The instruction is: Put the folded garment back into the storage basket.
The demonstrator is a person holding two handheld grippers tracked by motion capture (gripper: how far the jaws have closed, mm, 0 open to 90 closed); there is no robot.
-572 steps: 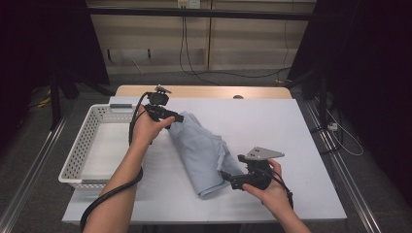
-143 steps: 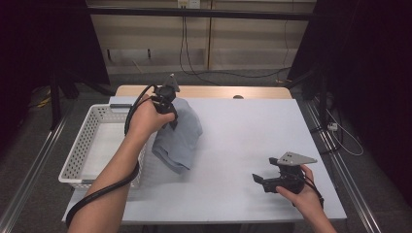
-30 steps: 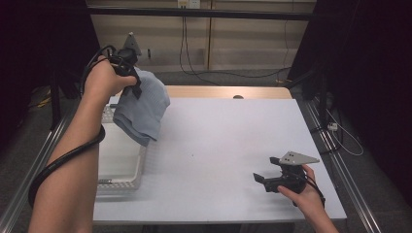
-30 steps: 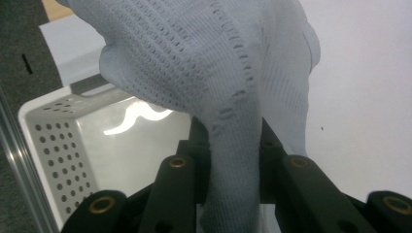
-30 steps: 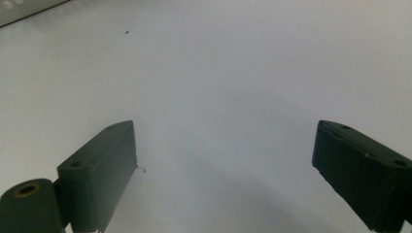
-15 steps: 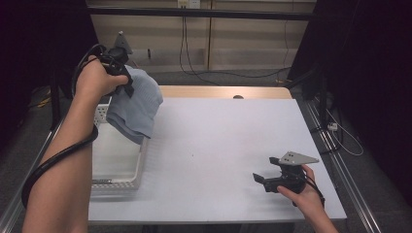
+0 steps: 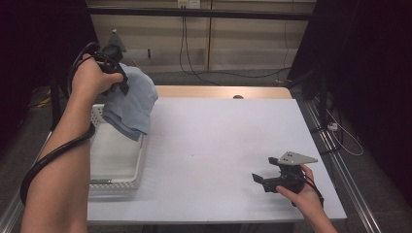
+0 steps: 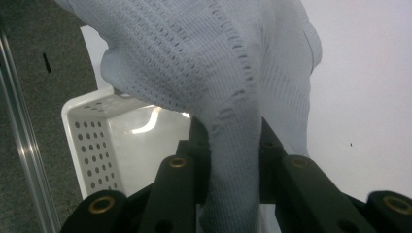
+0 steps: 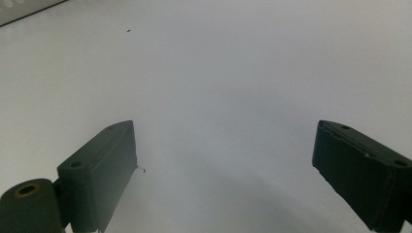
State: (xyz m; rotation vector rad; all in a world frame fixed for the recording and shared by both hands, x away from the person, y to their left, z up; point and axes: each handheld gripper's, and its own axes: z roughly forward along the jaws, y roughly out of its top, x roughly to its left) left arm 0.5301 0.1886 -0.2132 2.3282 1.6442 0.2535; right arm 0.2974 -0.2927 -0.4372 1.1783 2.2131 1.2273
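Observation:
A folded light blue knitted cloth point(image 7: 132, 104) hangs in the air above the right rim of the white perforated basket point(image 7: 121, 180). My left gripper point(image 7: 121, 83) is raised high at the far left and shut on the cloth's upper edge. In the left gripper view the cloth point(image 8: 214, 73) is bunched between the two black jaws, with my left gripper point(image 8: 232, 145) shut on it and the basket point(image 8: 94, 141) below. My right gripper point(image 7: 260, 178) rests low over the table point(image 7: 218, 141) near the front right, open with nothing in it. In the right gripper view my right gripper point(image 9: 226, 160) has its jaws wide apart over the bare white table point(image 9: 218, 73).
The basket stands at the table's left edge and holds nothing visible. A wooden strip point(image 7: 218, 91) runs along the table's far edge. Cables point(image 7: 204, 68) hang on the back wall. A metal rail point(image 7: 345, 170) borders the table at the right.
My left hand has carried the hanging cloth a little to the right and down, from beyond the basket's far left toward its right rim. The right gripper has stayed still.

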